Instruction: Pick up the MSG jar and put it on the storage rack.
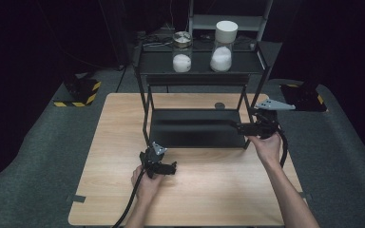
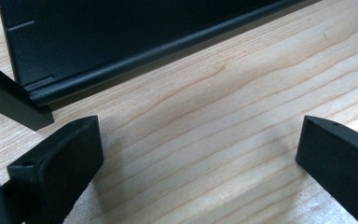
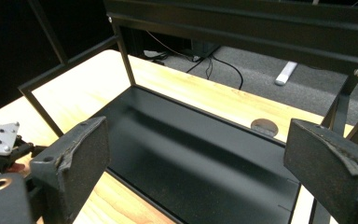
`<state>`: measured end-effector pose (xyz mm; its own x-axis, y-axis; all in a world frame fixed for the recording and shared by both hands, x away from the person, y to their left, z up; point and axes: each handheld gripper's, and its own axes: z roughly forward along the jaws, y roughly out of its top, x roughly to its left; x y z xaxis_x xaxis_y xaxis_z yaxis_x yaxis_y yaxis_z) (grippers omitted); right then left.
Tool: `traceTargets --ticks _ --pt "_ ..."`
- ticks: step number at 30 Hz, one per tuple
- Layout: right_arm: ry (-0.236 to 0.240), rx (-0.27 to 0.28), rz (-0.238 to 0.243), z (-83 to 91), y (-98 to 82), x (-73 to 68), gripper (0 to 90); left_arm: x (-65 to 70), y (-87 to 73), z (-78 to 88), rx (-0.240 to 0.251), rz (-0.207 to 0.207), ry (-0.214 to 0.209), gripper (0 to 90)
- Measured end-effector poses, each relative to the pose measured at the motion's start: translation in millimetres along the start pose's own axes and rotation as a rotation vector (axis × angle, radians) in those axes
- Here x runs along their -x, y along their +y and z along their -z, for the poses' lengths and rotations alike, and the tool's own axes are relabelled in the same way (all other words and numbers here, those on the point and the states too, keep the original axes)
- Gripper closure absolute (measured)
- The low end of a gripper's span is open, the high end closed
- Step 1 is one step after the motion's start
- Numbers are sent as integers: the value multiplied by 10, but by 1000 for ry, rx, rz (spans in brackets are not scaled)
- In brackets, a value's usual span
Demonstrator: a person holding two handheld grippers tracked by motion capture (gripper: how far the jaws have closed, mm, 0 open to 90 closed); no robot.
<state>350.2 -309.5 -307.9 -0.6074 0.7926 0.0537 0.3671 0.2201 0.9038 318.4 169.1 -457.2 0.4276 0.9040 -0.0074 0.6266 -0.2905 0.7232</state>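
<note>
Wooden table [image 1: 204,190] spans centre of high view. Black two-tier rack [image 1: 197,71] stands on it, upper centre; bottom tray [image 1: 195,128] mid-frame. Two glass jars with white contents on top shelf: tall white-lidded jar [image 1: 222,47] right, shorter jar [image 1: 182,52] left. Right gripper [image 1: 235,126] mid-right, at tray's right front corner, jaws spread wide, nothing between. Left gripper [image 1: 171,168] lower centre, near tray's front left leg, low over tabletop, jaws wide apart, empty.
</note>
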Motion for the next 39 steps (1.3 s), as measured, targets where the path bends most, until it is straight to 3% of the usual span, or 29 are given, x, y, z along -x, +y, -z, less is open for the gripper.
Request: traceTargets --ticks 39 --pt "-17 -91 -47 -316 -654 -31 65 0 1 0 0 -1 0 6"
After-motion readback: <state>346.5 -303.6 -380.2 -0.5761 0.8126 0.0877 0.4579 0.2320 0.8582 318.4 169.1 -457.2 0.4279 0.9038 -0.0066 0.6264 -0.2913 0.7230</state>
